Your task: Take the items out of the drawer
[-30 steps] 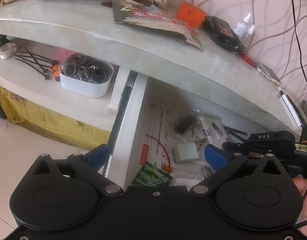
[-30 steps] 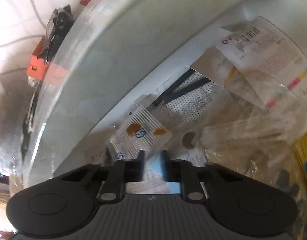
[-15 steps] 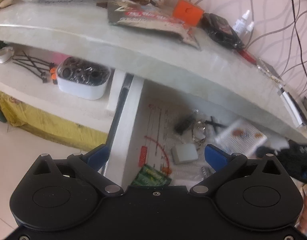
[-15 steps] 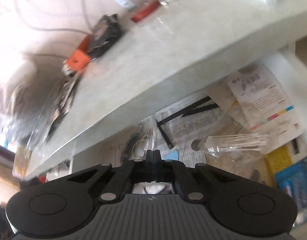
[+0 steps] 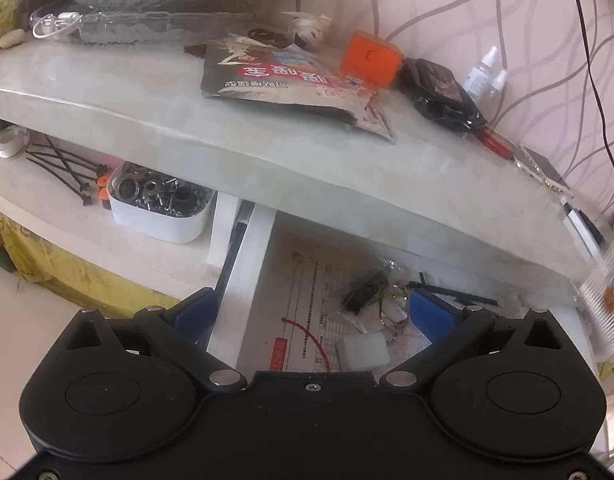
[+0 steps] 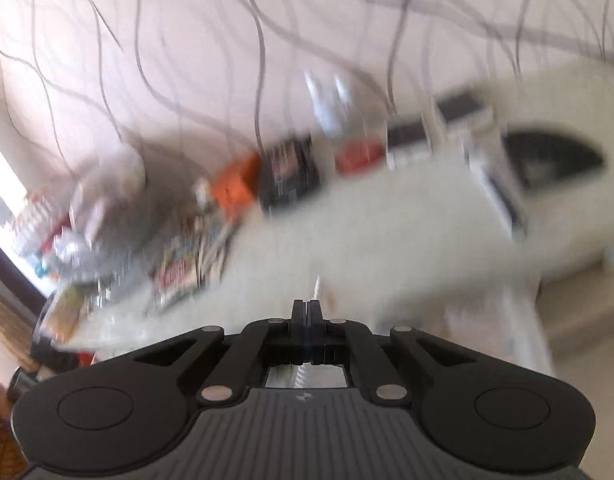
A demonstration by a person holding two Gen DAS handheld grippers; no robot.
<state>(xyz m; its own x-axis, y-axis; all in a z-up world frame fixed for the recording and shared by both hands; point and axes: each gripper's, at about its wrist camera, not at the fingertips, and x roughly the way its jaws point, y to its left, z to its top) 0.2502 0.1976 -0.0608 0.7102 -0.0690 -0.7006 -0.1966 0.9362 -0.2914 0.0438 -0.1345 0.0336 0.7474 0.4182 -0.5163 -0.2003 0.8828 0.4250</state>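
In the left wrist view the white drawer (image 5: 243,276) stands pulled out under the pale tabletop (image 5: 347,168). It holds printed paper, a black clip (image 5: 365,290), a white block (image 5: 363,352), a wire ring (image 5: 391,314) and black ties (image 5: 457,295). My left gripper (image 5: 313,312) hovers open above the drawer with nothing between its blue pads. A clear striped packet (image 5: 609,292) with orange spots hangs at the right edge, level with the tabletop. My right gripper (image 6: 306,308) is shut on that packet (image 6: 317,286), seen edge-on above the tips in a blurred view.
The tabletop carries a snack bag (image 5: 283,76), an orange box (image 5: 369,58), a black pouch (image 5: 439,92), dropper bottles (image 5: 483,74) and a glass dish (image 5: 147,24). A lower shelf on the left holds a white tub of metal parts (image 5: 159,208) and cable ties (image 5: 63,164).
My right gripper shut on the striped packet inside the drawer, then rose with it and rolled, and now looks across the tabletop. The left gripper has stayed open over the drawer.
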